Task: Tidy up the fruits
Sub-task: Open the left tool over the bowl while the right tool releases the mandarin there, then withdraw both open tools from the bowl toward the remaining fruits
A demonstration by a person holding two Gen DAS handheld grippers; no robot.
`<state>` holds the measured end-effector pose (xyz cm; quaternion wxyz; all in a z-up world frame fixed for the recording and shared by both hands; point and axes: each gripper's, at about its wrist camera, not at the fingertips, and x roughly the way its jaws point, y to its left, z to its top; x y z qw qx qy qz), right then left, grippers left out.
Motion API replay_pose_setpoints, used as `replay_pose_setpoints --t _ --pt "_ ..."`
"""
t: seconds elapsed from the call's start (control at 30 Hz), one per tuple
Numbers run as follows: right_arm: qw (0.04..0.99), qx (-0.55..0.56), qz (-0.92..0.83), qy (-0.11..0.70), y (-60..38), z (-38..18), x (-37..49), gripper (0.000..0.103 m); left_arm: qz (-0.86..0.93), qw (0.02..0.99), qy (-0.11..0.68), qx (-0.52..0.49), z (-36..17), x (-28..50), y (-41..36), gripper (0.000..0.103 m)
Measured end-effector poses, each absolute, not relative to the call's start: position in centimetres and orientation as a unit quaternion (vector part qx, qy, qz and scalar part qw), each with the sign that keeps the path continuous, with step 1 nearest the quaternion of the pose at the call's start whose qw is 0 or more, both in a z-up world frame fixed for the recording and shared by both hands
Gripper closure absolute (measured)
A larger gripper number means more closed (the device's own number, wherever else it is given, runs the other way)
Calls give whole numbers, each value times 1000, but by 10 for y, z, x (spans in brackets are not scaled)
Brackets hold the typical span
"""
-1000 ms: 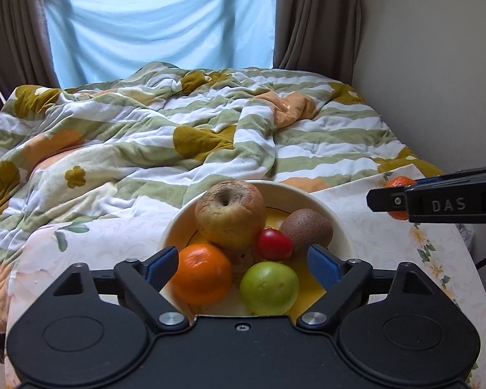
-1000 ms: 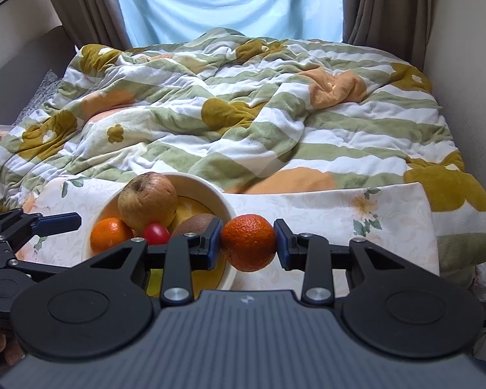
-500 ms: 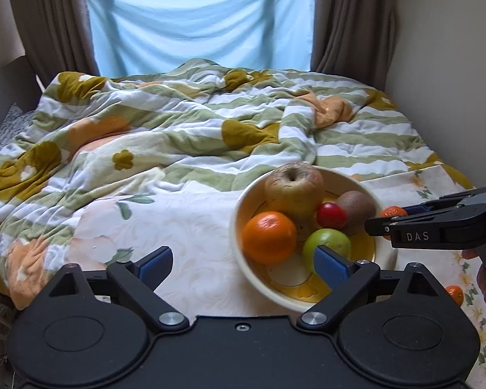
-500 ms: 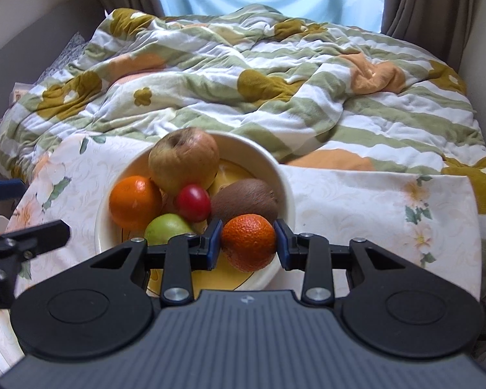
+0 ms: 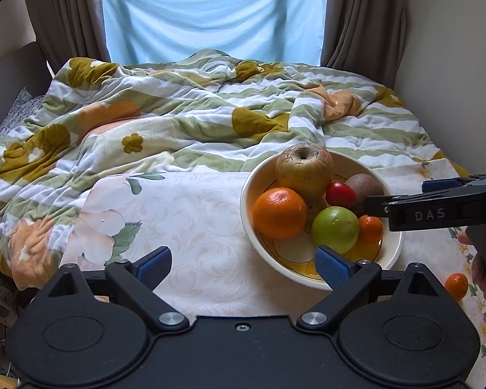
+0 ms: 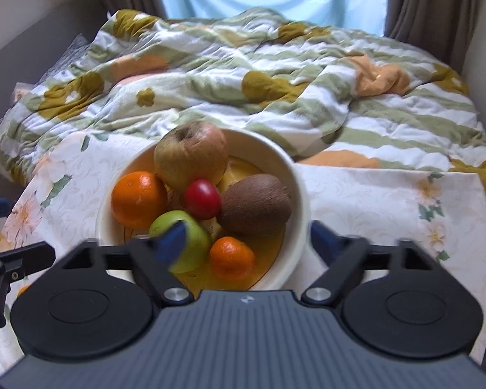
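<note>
The tabletop (image 5: pixel 194 220) lies bare left of the bowl (image 6: pixel 299 175), whose far rim nears the table edge by the bed's blanket (image 5: pixel 178 123). Both the right gripper (image 6: pixel 239 240) and left gripper (image 5: pixel 243 264) hover, fingers spread apart, empty. A small mandarin (image 6: pixel 231 257) sits inside the bowl's near wall; another mandarin (image 5: pixel 456 287) lies outside.

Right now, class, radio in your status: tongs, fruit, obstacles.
Both tongs open: left, right. Small mandarin lies released in bowl. Another mandarin waits on tablecloth. Nothing in the way.

Daylit window behind pale blue sheer curtain (image 5: pixel 210 16), brown drapes (image 5: pixel 363 22) either side. Rumpled green-striped floral quilt (image 5: pixel 178 123) covers bed; cream walls (image 5: pixel 453 64).
</note>
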<state>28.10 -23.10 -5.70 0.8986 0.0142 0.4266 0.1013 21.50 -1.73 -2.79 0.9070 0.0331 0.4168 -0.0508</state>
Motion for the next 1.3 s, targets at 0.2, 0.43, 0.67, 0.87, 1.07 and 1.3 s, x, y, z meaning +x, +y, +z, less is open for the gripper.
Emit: replay_pose_setpoints --t 0.2,0.43,0.67,0.87,1.07,1.3 --pt "904 5 80 420 -237 -45 271 0 -42 909 413 28 -20 208 -18 6" --pt "913 0 77 402 -243 -20 248 0 -29 917 396 26 0 187 -16 5" --pt "916 1 80 394 -252 9 213 0 -13 928 373 22 24 153 -14 5" --pt "924 5 82 374 -258 31 173 0 -13 933 360 17 34 117 -15 5" --pt "927 2 92 363 -258 40 135 0 -12 937 348 17 36 86 -18 5" --pt "929 -6 98 357 -252 38 104 0 -8 936 351 20 23 68 -11 5"
